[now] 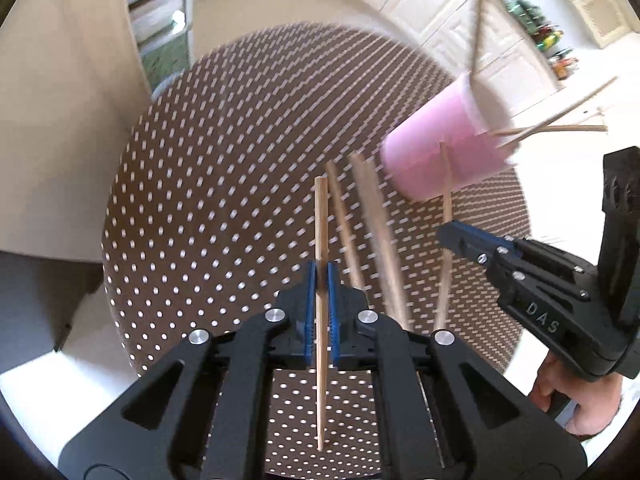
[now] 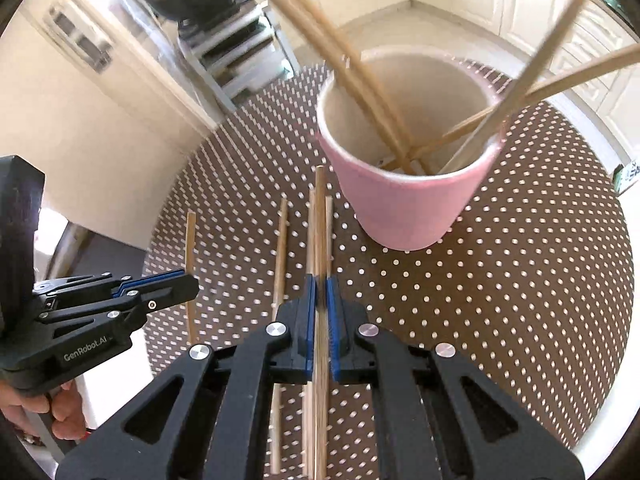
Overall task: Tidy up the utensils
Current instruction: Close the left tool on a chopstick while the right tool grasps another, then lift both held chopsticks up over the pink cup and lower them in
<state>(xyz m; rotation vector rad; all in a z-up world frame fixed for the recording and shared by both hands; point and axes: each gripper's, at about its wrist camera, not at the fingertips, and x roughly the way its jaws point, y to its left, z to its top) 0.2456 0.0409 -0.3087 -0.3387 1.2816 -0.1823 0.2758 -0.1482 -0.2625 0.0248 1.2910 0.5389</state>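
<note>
My left gripper [image 1: 322,276] is shut on a wooden chopstick [image 1: 320,224] that stands steeply between its blue pads above the table. My right gripper [image 2: 321,288] is shut on another chopstick [image 2: 319,200], also lifted. Each gripper shows in the other's view: the right gripper [image 1: 446,236] with its stick [image 1: 447,196], and the left gripper [image 2: 192,282] with its stick [image 2: 191,240]. Loose chopsticks [image 1: 346,236] lie between them on the dotted cloth. A pink cup [image 2: 408,208] stands just beyond the right gripper and holds several chopsticks leaning on its rim.
The round table [image 1: 224,184] has a brown cloth with white dots, and its edge curves close on the left and right. A shelf rack [image 2: 236,52] and white cabinets [image 1: 448,12] stand beyond it. A hand [image 1: 568,400] holds the right gripper's handle.
</note>
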